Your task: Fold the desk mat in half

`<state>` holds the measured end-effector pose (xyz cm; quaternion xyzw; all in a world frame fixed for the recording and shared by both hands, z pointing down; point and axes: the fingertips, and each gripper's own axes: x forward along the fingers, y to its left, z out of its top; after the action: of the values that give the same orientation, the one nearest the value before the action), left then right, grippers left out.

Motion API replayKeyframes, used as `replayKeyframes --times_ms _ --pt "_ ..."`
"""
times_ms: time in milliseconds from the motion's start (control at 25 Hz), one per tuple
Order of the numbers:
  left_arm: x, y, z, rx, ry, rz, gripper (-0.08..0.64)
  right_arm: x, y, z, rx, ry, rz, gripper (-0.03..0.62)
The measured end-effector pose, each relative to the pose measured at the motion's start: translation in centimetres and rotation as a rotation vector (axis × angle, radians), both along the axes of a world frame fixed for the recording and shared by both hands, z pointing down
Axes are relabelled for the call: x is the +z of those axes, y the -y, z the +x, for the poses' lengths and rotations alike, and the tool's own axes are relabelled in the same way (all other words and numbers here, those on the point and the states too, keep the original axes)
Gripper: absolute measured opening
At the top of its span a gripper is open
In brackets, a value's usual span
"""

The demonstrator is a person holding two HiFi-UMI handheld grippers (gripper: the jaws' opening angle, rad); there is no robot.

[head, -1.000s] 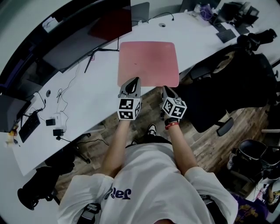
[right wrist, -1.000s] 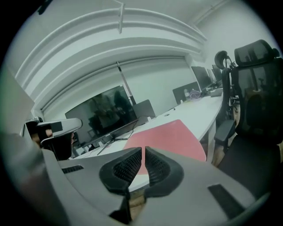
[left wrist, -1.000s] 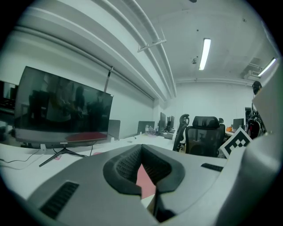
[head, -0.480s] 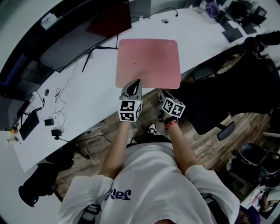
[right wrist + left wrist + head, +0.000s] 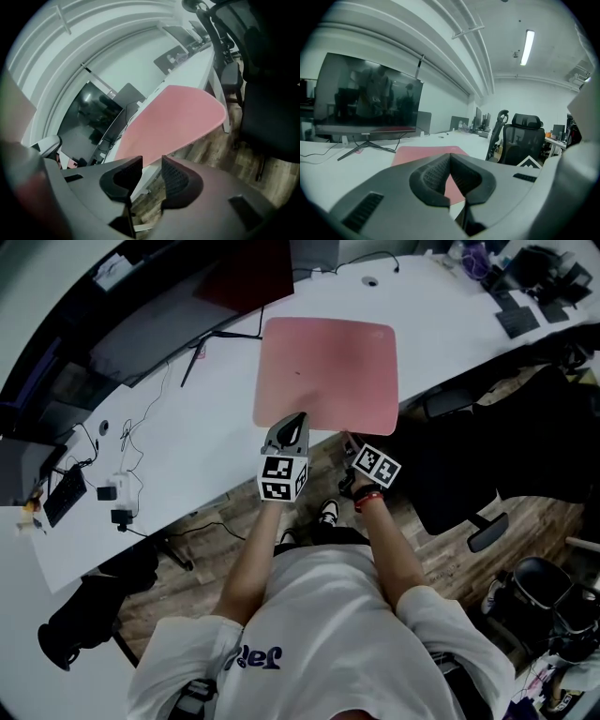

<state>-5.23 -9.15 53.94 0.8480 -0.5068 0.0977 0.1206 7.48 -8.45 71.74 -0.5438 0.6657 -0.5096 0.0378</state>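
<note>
The pink desk mat [image 5: 326, 371] lies flat and unfolded on the white desk [image 5: 202, 442], its near edge along the desk's front edge. My left gripper [image 5: 297, 418] is shut and empty, its tips at the mat's near left corner. In the left gripper view the jaws meet [image 5: 450, 158] with the mat [image 5: 423, 153] just beyond them. My right gripper [image 5: 349, 440] hangs off the desk's front edge, below the mat's near edge and over the floor. Its jaws are opening [image 5: 151, 168] with nothing between them; the mat [image 5: 173, 123] lies ahead of them.
A dark monitor [image 5: 187, 306] on a stand sits behind the mat to the left. Loose cables [image 5: 141, 427] and small adapters [image 5: 112, 498] lie at the desk's left. A black office chair [image 5: 487, 456] stands close on the right, on the wood floor.
The right gripper's jaws have opened from nearly shut. Both grippers stay near the mat's front edge, and the left one remains shut.
</note>
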Motion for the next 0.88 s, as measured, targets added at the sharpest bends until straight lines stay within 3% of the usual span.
replayKeyframes --times_ms 320,880 --pt "2.5 0.3 -0.7 -0.037 0.000 -0.052 0.020 2.0 0.9 0.0 0.067 0.099 -0.057 0.123" --pt "6.6 -1.6 -0.3 -0.079 0.004 -0.157 0.020 0.6 0.7 0.7 0.163 0.325 0.011 0.116"
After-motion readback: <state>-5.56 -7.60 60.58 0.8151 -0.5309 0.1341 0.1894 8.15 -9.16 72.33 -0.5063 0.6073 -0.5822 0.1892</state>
